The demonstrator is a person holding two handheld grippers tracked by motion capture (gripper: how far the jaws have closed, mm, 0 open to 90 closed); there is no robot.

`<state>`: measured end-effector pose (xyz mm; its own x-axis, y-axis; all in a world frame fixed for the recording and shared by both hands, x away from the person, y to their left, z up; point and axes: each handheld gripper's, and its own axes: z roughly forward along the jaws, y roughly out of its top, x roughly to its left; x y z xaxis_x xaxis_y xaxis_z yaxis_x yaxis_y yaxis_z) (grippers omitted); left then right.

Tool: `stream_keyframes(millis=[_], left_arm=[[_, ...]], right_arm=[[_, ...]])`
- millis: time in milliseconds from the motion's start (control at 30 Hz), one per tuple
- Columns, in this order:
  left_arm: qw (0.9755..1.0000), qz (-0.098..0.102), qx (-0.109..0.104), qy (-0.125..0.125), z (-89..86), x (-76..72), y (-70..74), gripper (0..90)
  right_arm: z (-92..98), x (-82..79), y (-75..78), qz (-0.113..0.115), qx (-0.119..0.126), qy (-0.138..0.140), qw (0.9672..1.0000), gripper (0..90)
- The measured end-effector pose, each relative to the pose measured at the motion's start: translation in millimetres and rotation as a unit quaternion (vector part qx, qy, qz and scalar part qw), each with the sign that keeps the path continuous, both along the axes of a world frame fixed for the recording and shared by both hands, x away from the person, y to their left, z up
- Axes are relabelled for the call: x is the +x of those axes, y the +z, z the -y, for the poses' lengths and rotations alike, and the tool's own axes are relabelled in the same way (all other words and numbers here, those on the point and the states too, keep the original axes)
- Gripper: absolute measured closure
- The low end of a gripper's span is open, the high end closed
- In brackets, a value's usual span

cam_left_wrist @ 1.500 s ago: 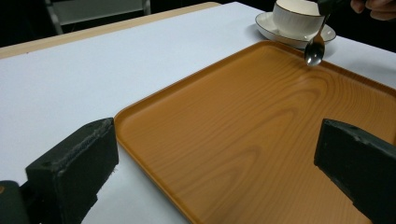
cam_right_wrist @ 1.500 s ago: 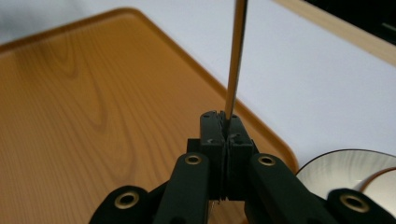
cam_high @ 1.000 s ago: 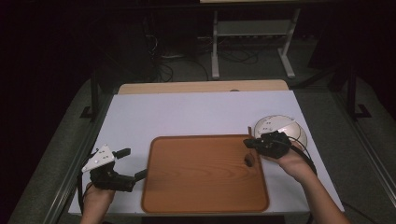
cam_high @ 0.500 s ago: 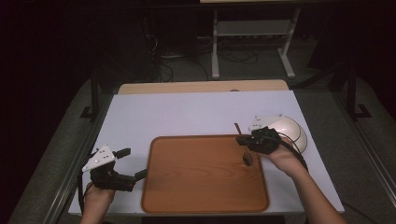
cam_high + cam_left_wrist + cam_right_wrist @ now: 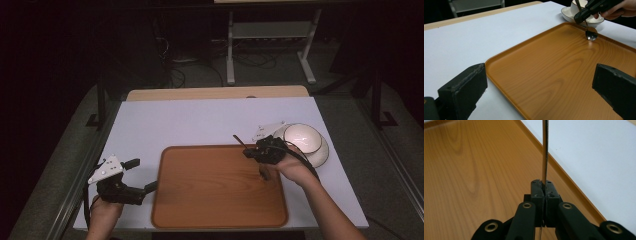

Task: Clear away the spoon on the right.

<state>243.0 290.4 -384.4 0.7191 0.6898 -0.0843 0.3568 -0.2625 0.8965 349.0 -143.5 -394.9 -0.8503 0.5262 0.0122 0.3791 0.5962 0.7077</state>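
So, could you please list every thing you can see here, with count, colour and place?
tray: 1, brown wood grain, on the table's near middle
spoon: 1, metal, held over the tray's right part, bowl end down
bowl: 1, white, on a saucer right of the tray
saucer: 1, white, under the bowl
table: 1, pale top
left gripper: 1, black, open, left of the tray
right gripper: 1, black, shut on the spoon

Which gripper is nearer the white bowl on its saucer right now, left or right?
Right. The right gripper, shut on a spoon, is over the wooden tray's far right edge, just beside the white bowl. The left gripper sits off the tray's opposite side, across the tray from it.
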Motion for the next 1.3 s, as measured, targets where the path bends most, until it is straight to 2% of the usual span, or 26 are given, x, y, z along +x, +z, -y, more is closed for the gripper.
stream_keyframes(millis=[333, 567, 800, 1100, 1233, 1300], left_arm=[[1.0000, -0.001, 0.000, 0.000, 0.1, 0.2, -0.3, 0.0], [1.0000, -0.002, 0.001, -0.002, 0.5, 0.4, -0.5, 0.0], [1.0000, -0.001, 0.001, -0.002, 0.6, 0.2, -0.3, 0.0], [1.0000, -0.001, 0.001, -0.003, 0.6, 0.2, -0.3, 0.0], [1.0000, -0.001, 0.003, -0.003, 0.7, 0.0, -0.3, 0.0], [1.0000, -0.001, 0.001, -0.002, 0.3, 0.0, -0.1, 0.0]], right_arm=[[-10.1, 7.5, -12.9, -0.024, -0.019, 0.016, 0.9994, 87.2], [-13.6, 6.4, -18.4, -0.032, -0.036, 0.026, 0.9985, 86.1], [-17.6, 4.7, -25.6, -0.046, -0.060, 0.045, 0.9961, 83.5], [-18.8, 4.5, -28.1, -0.047, -0.070, 0.045, 0.9955, 82.2], [-17.9, 4.4, -27.6, -0.046, -0.068, 0.045, 0.9956, 77.1], [-16.8, 3.8, -26.3, -0.046, -0.062, 0.045, 0.9960, 70.9]])
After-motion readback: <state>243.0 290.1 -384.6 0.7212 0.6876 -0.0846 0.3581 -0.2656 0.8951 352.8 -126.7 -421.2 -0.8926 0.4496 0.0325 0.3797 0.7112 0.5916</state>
